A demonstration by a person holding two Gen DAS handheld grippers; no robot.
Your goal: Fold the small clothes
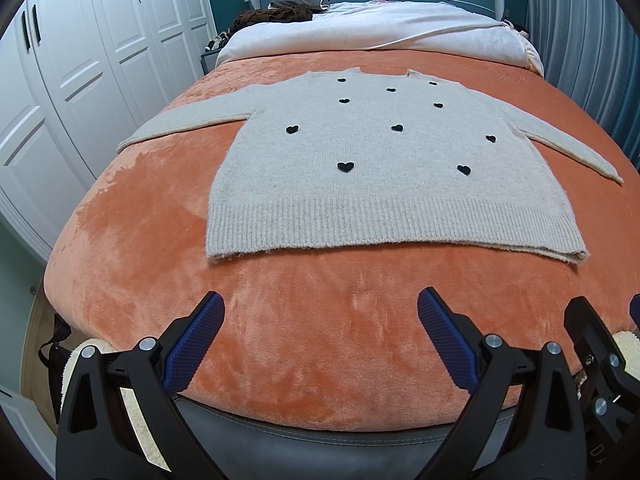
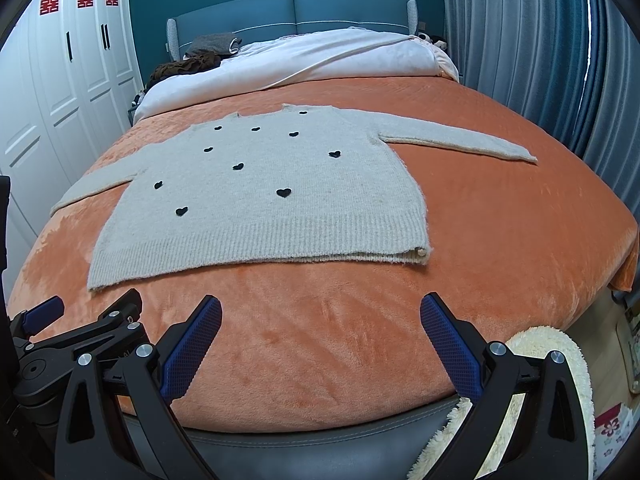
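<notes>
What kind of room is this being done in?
Almost certainly a home bedroom: a sweater lies flat on a bed with an orange blanket, a padded blue headboard stands behind it, and white wardrobe doors line one wall.

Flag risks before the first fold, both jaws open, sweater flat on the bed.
1. The orange blanket under the sweater is plush; a pinch at the hem could catch it too.
2. Both sleeves lie spread far out, so a one-sided lift may drag the body askew.
3. The left gripper and right gripper sit close together and could collide.
</notes>
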